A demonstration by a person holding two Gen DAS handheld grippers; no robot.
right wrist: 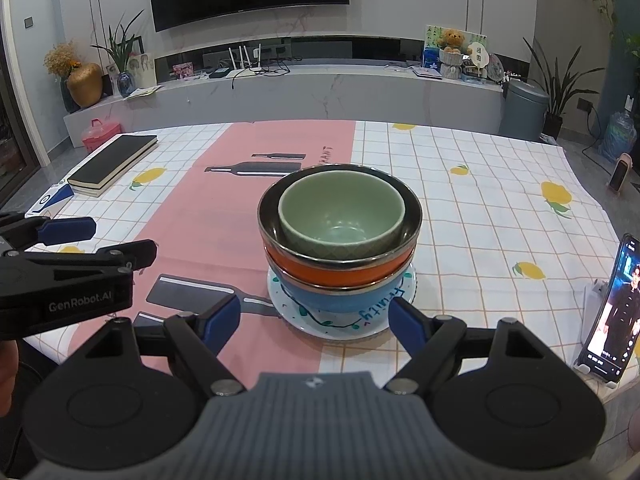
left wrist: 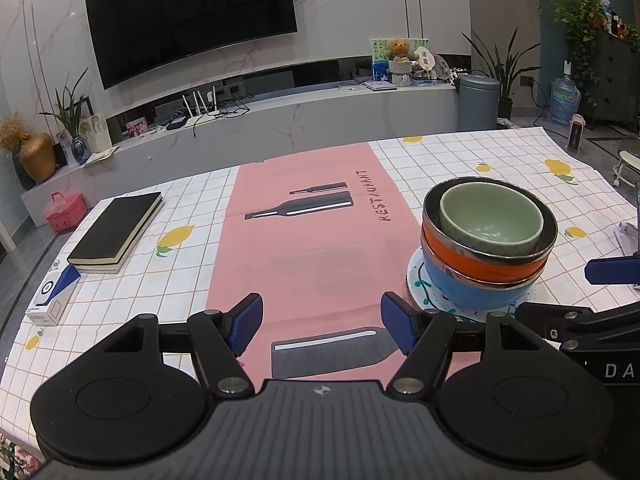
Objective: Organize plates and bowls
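Green bowl [right wrist: 340, 216] is being carried inside orange bowl [right wrist: 340, 270], this one inside blue bowl [right wrist: 344, 298], whole stack is being carried by white plate [right wrist: 320, 318] on surface [right wrist: 480, 208], at border of pink cloth. Right tool [right wrist: 316, 316] is being held spread just before plate, nothing pinched. Left tool [left wrist: 322, 322] is being held spread over pink cloth, left of stack. Black book [left wrist: 116, 232] is being kept at far left, phone [right wrist: 612, 308] at right edge.
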